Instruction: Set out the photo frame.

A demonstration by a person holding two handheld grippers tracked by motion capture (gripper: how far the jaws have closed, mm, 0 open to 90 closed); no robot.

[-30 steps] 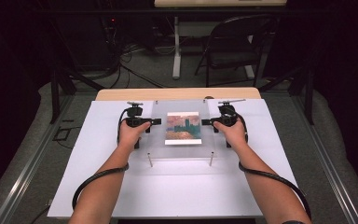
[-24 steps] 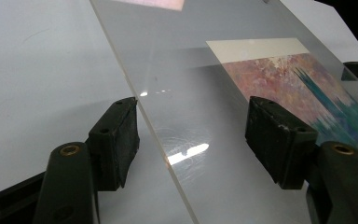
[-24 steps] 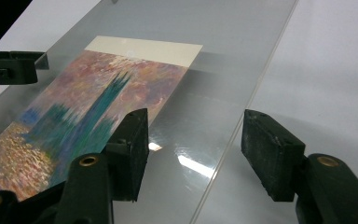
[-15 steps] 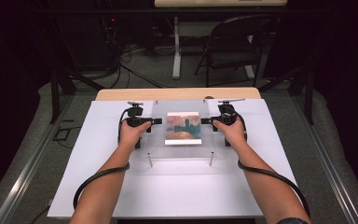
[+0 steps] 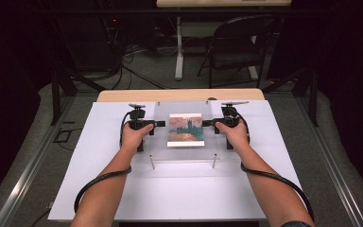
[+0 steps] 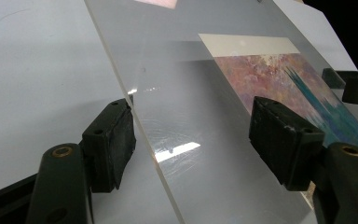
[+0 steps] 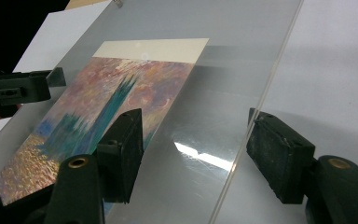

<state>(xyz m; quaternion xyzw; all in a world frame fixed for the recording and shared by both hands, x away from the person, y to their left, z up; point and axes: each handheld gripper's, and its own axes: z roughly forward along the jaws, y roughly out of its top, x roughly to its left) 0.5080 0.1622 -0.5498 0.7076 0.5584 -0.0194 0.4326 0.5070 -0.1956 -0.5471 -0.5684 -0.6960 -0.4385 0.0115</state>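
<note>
Now both grippers sit at the clear acrylic sheet (image 5: pixel 182 130) on the white table (image 5: pixel 99 156), painting print (image 5: pixel 185 129) under it. Left gripper (image 5: pixel 159 124) and right gripper (image 5: pixel 207 123): fingers have just been opening, straddle sheet edges, w/ gaps, prob. not pressing.

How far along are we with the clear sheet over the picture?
Done: the clear acrylic sheet lies flat over the painted picture card on the white table. In hand: the left gripper and right gripper have just been opening, each straddling a sheet edge without pressing. Left, probably: drawing both away.
</note>
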